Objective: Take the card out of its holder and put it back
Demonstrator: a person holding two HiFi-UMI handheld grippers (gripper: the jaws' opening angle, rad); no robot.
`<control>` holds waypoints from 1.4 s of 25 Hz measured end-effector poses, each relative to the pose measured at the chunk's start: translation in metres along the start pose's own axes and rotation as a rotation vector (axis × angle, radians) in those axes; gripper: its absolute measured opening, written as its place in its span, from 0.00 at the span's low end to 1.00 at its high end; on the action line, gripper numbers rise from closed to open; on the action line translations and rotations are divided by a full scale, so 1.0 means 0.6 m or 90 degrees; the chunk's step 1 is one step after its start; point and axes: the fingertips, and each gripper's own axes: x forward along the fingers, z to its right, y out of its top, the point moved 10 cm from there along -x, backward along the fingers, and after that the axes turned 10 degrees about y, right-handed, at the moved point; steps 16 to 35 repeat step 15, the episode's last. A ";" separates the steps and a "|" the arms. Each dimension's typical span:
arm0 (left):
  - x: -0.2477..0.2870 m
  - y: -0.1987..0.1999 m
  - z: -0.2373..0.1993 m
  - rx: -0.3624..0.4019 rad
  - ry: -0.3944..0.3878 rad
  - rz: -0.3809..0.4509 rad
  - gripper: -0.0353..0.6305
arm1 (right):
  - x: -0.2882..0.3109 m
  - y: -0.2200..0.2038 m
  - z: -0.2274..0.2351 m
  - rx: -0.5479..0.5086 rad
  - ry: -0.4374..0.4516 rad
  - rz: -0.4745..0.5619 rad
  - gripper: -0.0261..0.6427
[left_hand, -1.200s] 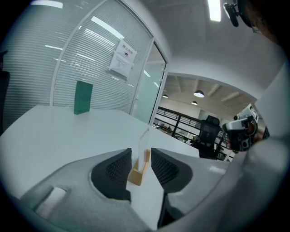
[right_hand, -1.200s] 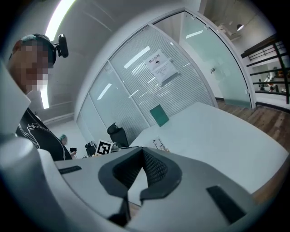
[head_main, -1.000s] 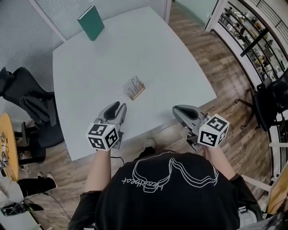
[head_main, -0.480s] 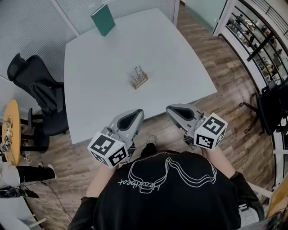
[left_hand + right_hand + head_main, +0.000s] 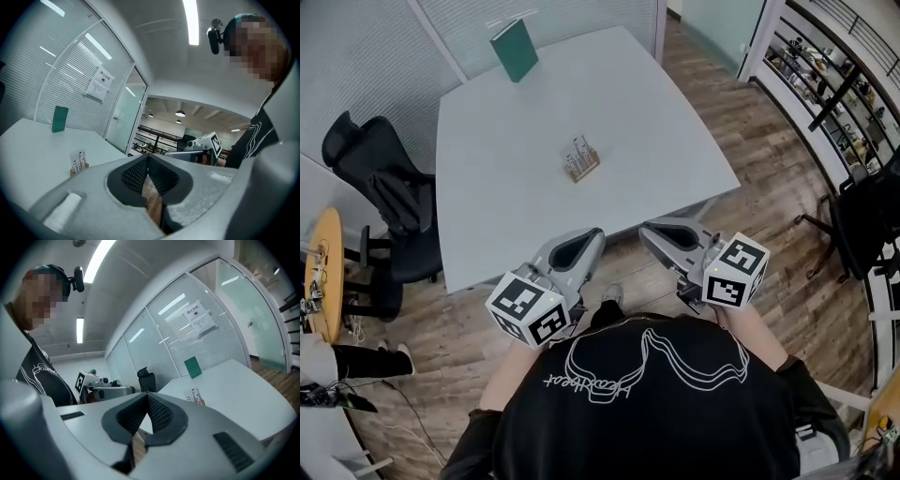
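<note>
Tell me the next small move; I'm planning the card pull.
Probably reach the right gripper forward over the white table toward the printed card standing in its small wooden holder, opening the jaws on the way. It and the left gripper, whose jaws have just closed, are both shut, empty, and back at the near edge.

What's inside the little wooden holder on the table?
A white card with small dark marks stands upright in the wooden holder. Its bottom edge is hidden inside it.
</note>
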 end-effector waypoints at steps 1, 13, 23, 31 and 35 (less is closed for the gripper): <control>-0.002 0.000 0.007 0.005 -0.001 0.003 0.07 | -0.003 0.000 -0.005 -0.002 0.002 0.001 0.05; -0.027 -0.005 0.073 0.017 0.005 0.029 0.07 | -0.050 0.000 -0.055 -0.033 0.011 0.006 0.05; -0.036 -0.008 0.080 0.019 0.007 0.031 0.07 | -0.053 -0.004 -0.066 -0.034 0.014 0.006 0.05; -0.036 -0.008 0.080 0.019 0.007 0.031 0.07 | -0.053 -0.004 -0.066 -0.034 0.014 0.006 0.05; -0.036 -0.008 0.080 0.019 0.007 0.031 0.07 | -0.053 -0.004 -0.066 -0.034 0.014 0.006 0.05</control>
